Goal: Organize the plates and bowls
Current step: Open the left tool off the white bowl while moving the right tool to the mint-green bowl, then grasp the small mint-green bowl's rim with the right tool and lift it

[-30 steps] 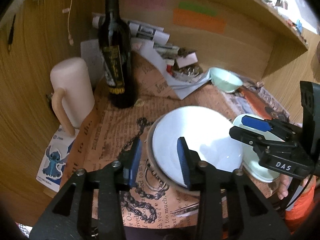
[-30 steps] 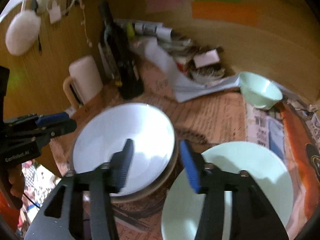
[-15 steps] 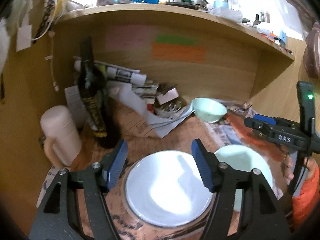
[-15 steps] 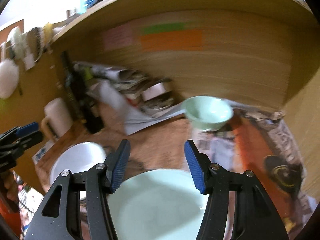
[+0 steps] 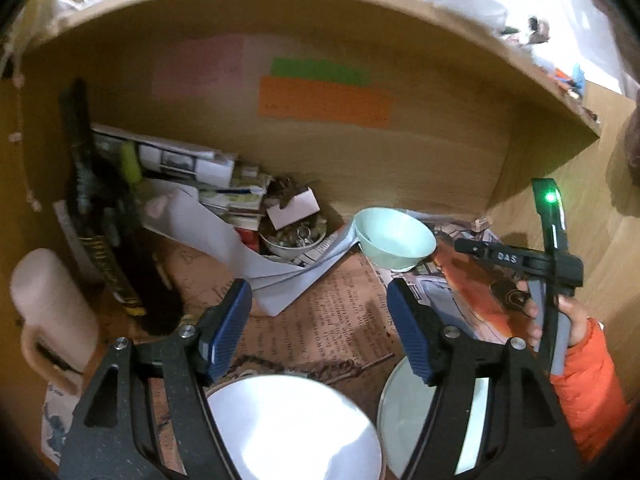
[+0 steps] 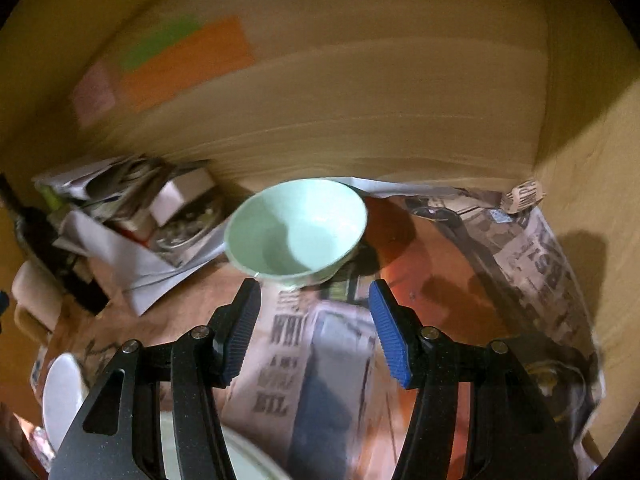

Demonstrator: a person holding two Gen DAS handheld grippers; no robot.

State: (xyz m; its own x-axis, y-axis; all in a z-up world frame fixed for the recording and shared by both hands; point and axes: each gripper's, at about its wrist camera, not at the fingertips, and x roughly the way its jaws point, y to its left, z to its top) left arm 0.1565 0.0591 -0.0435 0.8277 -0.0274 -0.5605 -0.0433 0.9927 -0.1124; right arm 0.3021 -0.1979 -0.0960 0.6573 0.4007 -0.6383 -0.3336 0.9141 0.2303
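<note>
Here the right gripper [image 6: 314, 330] is aimed at the mint bowl [image 6: 296, 232] at twelve o'clock, jaws open, empty; left gripper [image 5: 318, 334] jaws opening, nothing between.

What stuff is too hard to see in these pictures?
- White plate: left wrist view, near part cut off by the bottom edge and the left gripper.
- Green plate: left wrist view, mostly behind a gripper finger.
- Bottle: label blurred, unreadable.
- Newspaper: right wrist view, print smeared by blur.
- Small dish: contents too small to tell.
</note>
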